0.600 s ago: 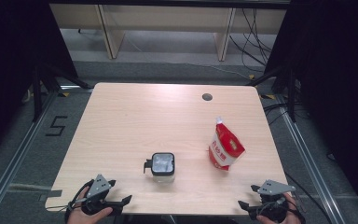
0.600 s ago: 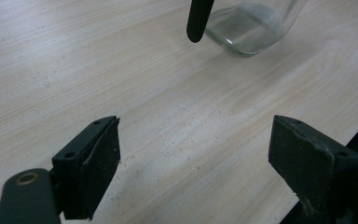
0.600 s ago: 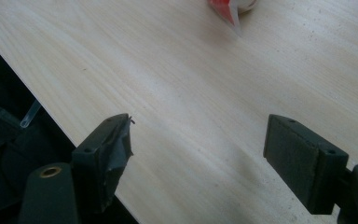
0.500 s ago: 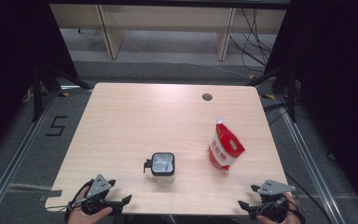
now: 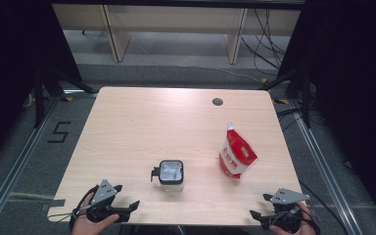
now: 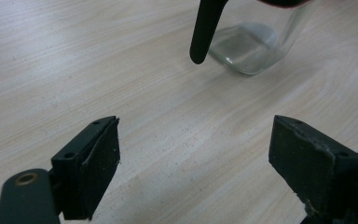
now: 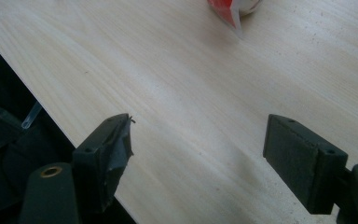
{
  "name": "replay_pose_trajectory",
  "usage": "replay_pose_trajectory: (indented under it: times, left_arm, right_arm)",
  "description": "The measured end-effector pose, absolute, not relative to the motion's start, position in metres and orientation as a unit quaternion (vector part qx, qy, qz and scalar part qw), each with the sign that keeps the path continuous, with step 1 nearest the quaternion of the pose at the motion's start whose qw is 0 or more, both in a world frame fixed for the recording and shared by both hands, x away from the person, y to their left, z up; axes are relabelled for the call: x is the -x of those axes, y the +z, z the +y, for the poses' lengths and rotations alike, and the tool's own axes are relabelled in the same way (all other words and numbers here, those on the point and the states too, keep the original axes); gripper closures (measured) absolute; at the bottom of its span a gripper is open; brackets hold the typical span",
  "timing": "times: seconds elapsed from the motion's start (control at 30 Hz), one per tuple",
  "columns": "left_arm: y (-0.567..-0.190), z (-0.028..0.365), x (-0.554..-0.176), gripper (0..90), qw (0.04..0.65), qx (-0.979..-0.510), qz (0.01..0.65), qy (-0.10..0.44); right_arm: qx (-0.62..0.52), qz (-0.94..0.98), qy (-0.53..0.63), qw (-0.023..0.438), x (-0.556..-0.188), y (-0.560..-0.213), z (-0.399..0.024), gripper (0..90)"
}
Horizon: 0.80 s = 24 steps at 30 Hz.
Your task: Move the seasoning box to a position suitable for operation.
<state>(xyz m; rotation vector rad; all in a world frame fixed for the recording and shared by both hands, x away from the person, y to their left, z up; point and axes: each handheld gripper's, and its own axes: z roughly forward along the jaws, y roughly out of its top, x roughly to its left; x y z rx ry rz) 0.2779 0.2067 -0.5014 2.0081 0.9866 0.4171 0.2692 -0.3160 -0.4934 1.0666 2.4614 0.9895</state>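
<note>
High view: the table (image 5: 127,127) carries a red pouch (image 5: 237,155) ahead and slightly left of the right gripper (image 5: 260,215), nearer it than the left. The glass jar (image 5: 171,174), its black handle (image 6: 206,30) pointing leftward, sits ahead-right of the left gripper (image 5: 127,206). Both grippers gape wide, holding nothing.

jar (image 6: 251,46) top cut off, pouch (image 7: 233,8) cropped
</note>
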Motion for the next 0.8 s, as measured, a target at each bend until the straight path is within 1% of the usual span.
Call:
replay_pose_trajectory:
  times: [0.13, 0.17, 0.2, 0.23, 0.3, 0.33, 0.4, 0.5, 0.57, 0.6, 0.77, 0.8]
  left_arm:
    - [-0.500, 0.202, -0.280, 15.8, 0.421, -0.803, 0.379, 0.183]
    - [-0.501, 0.200, -0.280, 15.8, 0.425, -0.801, 0.380, 0.183]
    - [-0.499, 0.201, -0.281, 15.8, 0.414, -0.811, 0.370, 0.184]
    - [-0.501, 0.199, -0.283, 16.1, 0.424, -0.806, 0.366, 0.190]
    - [-0.503, 0.194, -0.284, 17.0, 0.439, -0.794, 0.380, 0.179]
    - [-0.504, 0.193, -0.288, 17.0, 0.431, -0.805, 0.367, 0.179]
    - [-0.505, 0.191, -0.292, 17.0, 0.425, -0.810, 0.361, 0.181]
    - [-0.506, 0.188, -0.298, 19.8, 0.430, -0.808, 0.359, 0.182]
    - [-0.506, 0.184, -0.300, 20.8, 0.438, -0.800, 0.373, 0.171]
    - [-0.506, 0.184, -0.305, 22.0, 0.438, -0.803, 0.363, 0.178]
    - [-0.507, 0.178, -0.314, 22.9, 0.443, -0.799, 0.365, 0.178]
    - [-0.507, 0.175, -0.321, 23.7, 0.440, -0.808, 0.344, 0.186]
  right_arm:
    - [-0.369, 0.852, 0.345, 0.137, -0.270, -0.493, -0.316, 24.2]
    - [-0.366, 0.853, 0.343, 0.144, -0.270, -0.494, -0.316, 24.2]
    - [-0.369, 0.852, 0.342, 0.141, -0.270, -0.494, -0.316, 24.1]
    - [-0.369, 0.852, 0.344, 0.141, -0.270, -0.495, -0.316, 24.1]
    - [-0.375, 0.851, 0.342, 0.137, -0.270, -0.493, -0.315, 24.1]
    - [-0.375, 0.850, 0.344, 0.137, -0.270, -0.493, -0.315, 24.0]
    - [-0.377, 0.850, 0.342, 0.135, -0.270, -0.493, -0.315, 23.9]
    - [-0.372, 0.851, 0.343, 0.139, -0.270, -0.494, -0.315, 23.8]
    - [-0.375, 0.850, 0.343, 0.138, -0.270, -0.494, -0.315, 23.8]
    - [-0.377, 0.849, 0.344, 0.137, -0.269, -0.494, -0.314, 23.8]
    - [-0.374, 0.852, 0.342, 0.133, -0.270, -0.494, -0.314, 23.6]
    - [-0.371, 0.851, 0.346, 0.132, -0.270, -0.494, -0.314, 23.6]
